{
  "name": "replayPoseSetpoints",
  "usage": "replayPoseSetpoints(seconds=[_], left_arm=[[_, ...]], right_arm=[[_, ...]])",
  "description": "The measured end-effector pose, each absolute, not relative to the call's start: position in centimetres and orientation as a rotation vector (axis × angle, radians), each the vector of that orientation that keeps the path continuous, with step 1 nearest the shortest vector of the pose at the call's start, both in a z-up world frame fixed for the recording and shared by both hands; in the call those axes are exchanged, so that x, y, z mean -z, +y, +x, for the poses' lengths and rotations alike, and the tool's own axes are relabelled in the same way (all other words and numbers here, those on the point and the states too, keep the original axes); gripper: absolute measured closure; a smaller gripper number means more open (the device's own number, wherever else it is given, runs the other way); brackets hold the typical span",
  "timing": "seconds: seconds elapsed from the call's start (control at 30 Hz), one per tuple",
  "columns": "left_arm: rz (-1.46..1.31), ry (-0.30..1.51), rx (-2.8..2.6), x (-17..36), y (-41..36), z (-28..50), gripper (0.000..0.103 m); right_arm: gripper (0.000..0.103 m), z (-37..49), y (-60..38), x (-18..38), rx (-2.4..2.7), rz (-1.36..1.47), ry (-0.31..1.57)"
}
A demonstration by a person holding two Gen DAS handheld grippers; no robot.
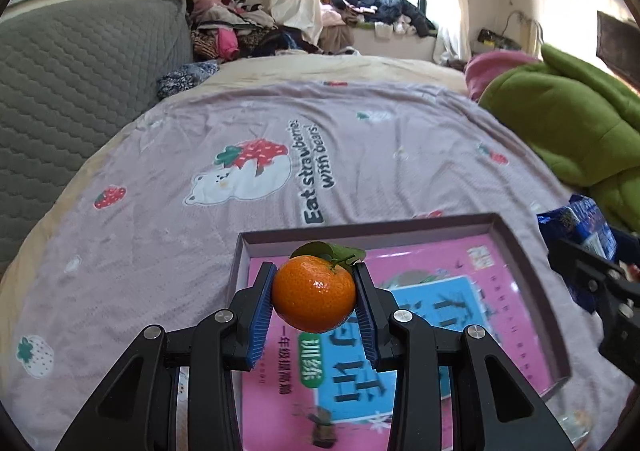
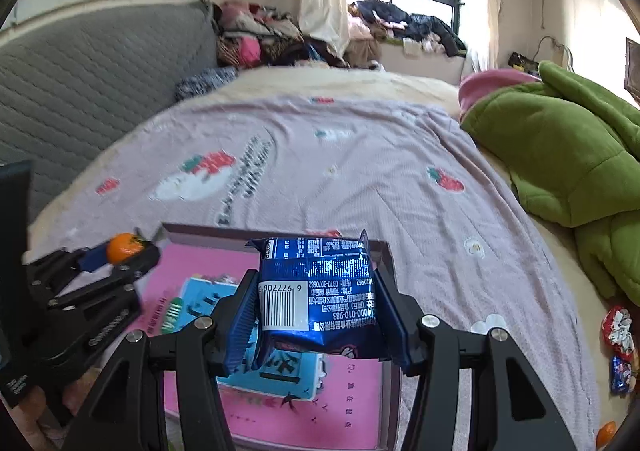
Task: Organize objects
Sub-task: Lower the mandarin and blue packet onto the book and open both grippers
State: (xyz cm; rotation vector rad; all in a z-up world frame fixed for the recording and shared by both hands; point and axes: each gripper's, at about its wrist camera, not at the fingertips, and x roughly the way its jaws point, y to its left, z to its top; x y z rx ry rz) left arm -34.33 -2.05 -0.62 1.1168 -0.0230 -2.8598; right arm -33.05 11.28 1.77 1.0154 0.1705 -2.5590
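My left gripper (image 1: 314,293) is shut on an orange tangerine (image 1: 314,299) with green leaves, held above the near left part of a shallow box (image 1: 520,247) with a pink printed bottom. My right gripper (image 2: 316,305) is shut on a blue foil snack packet (image 2: 316,287), barcode side up, held above the same box (image 2: 384,247). In the right wrist view the left gripper (image 2: 120,251) with the tangerine (image 2: 124,247) shows at the left. The left wrist view catches the right gripper's black body and the blue packet (image 1: 580,227) at the right edge.
The box lies on a pale purple blanket (image 1: 200,251) with strawberry and bear prints. A green quilt (image 1: 572,131) is heaped at the right. Small wrapped snacks (image 2: 618,331) and another tangerine (image 2: 606,433) lie at the bed's right edge. A grey padded headboard (image 1: 80,83) stands left.
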Motion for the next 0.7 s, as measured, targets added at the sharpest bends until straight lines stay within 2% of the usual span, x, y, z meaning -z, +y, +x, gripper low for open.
replayPoseSetpoints(seconds=[0.23, 0.7], left_arm=[[1.209, -0.112, 2.784, 2.6, -2.5, -35.7, 0.064], [1.381, -0.142, 2.73, 6.6, -1.1, -37.2, 0.063]], right_arm=[[0.047, -35.4, 8.2, 2.1, 2.486, 1.192, 0.321], [0.047, -37.9, 8.2, 6.3, 2.412, 1.421, 0.309]])
